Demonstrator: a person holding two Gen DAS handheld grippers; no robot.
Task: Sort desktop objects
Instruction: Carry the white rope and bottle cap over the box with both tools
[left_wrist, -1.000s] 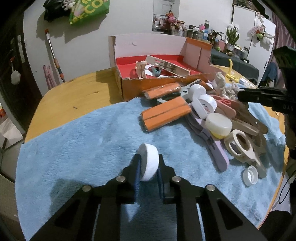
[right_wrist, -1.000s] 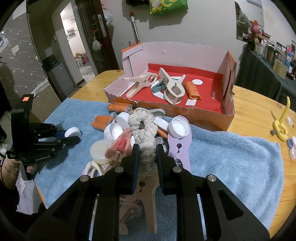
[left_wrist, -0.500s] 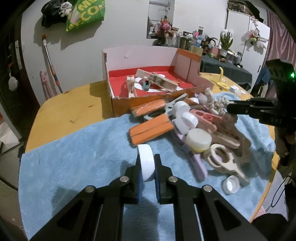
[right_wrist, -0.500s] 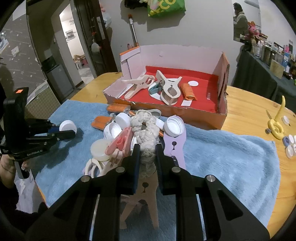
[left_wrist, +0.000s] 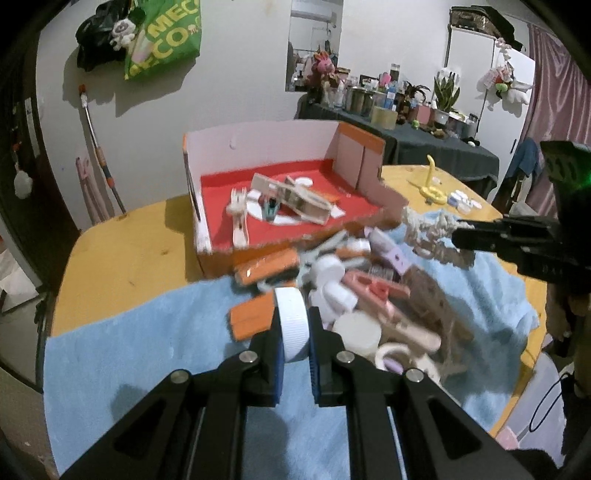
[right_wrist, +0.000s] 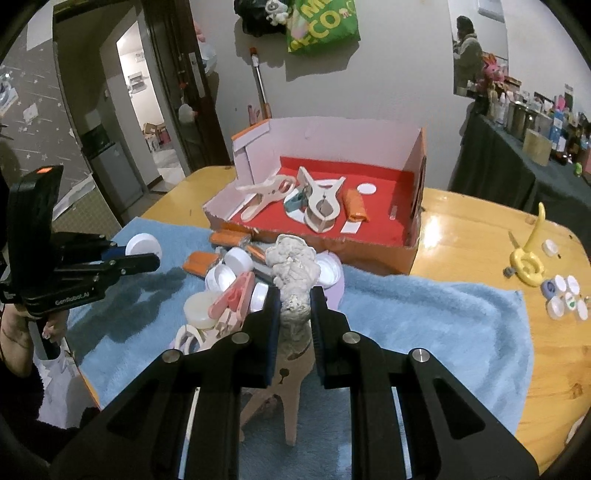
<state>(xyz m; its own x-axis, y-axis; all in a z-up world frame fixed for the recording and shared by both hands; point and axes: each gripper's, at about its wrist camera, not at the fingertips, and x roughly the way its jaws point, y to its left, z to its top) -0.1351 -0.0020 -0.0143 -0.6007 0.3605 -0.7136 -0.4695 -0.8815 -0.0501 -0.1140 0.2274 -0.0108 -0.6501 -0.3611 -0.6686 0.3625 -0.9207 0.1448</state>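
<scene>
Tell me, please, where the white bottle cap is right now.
The white bottle cap sits clamped in the left claw, above the blue towel, left of the pile.

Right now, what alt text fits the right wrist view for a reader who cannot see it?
The right tool grips a knotted cream rope above a pile of clips and caps on a blue towel. Behind stands a red-lined cardboard box; at left, the left tool holds a white cap.
</scene>
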